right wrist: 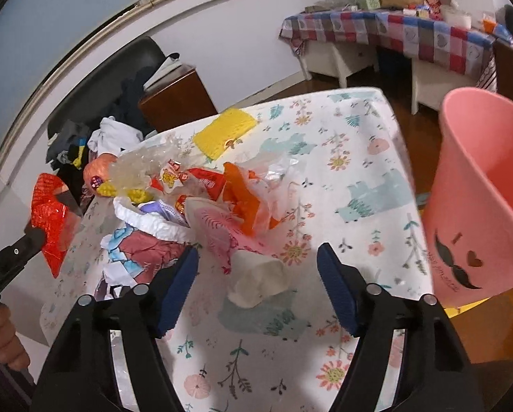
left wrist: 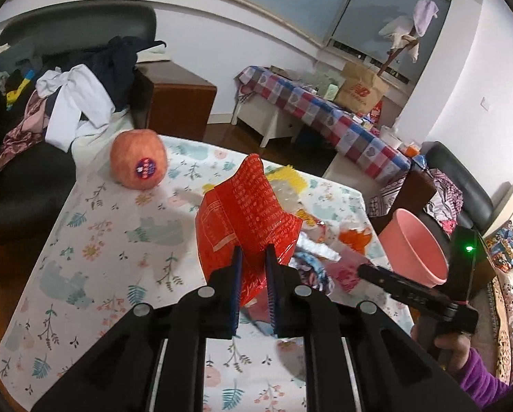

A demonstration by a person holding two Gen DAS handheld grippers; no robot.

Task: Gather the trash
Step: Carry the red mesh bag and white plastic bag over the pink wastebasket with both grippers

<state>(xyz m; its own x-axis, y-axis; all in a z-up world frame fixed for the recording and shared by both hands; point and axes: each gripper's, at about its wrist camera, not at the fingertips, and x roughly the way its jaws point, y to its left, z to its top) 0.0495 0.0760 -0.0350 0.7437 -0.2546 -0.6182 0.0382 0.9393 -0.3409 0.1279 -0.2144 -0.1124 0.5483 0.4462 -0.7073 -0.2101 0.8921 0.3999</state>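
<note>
My left gripper is shut on a red foil wrapper and holds it above the table; the wrapper also shows at the left of the right wrist view. My right gripper is open and empty above a crumpled white tissue. A heap of trash lies on the floral tablecloth: orange plastic, pink wrapper, white foam net, yellow sponge cloth. A pink bin stands at the table's right edge, also seen in the left wrist view.
A netted orange fruit sits at the table's far left corner. A black chair piled with clothes stands behind it. A brown box and a checked-cloth table with a paper bag stand further back.
</note>
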